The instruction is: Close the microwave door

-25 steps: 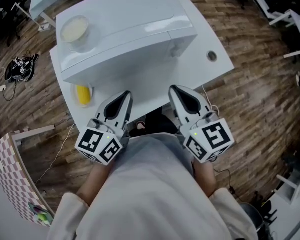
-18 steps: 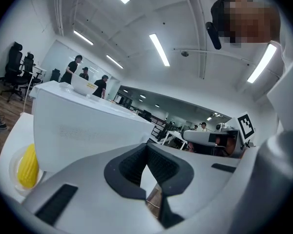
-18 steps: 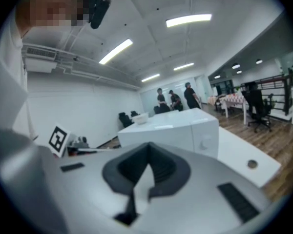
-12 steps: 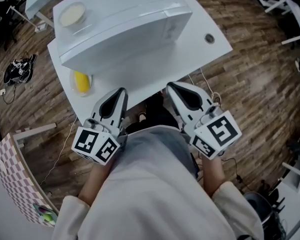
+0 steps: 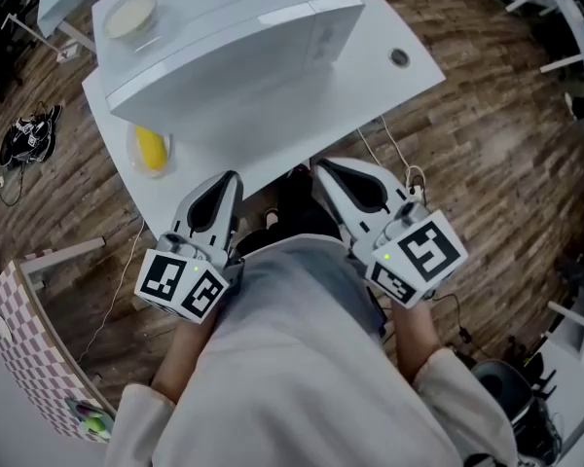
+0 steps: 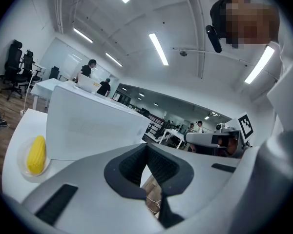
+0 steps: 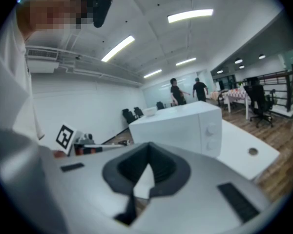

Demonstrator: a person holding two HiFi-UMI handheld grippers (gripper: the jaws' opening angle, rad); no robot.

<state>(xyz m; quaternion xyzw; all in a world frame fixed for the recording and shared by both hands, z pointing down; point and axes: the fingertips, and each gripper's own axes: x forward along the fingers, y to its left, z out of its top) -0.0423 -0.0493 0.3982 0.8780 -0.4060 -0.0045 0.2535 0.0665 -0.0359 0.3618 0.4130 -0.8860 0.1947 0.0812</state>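
At the table [image 5: 273, 149] edge, left gripper [image 5: 230, 179], right gripper [image 5: 323, 167], both closed, facing microwave [image 5: 224, 42]

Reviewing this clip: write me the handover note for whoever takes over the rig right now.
Left claw: shut, empty, held near the body at the front edge of the table.
Right claw: shut, empty, held the same way.
Microwave: on the table, out of contact with both claws. A bowl sits on top and the corn lies to its left.
Done: the door looks flush with the front, so it is probably closed.
Left: nothing obvious, but check that the door is fully shut.
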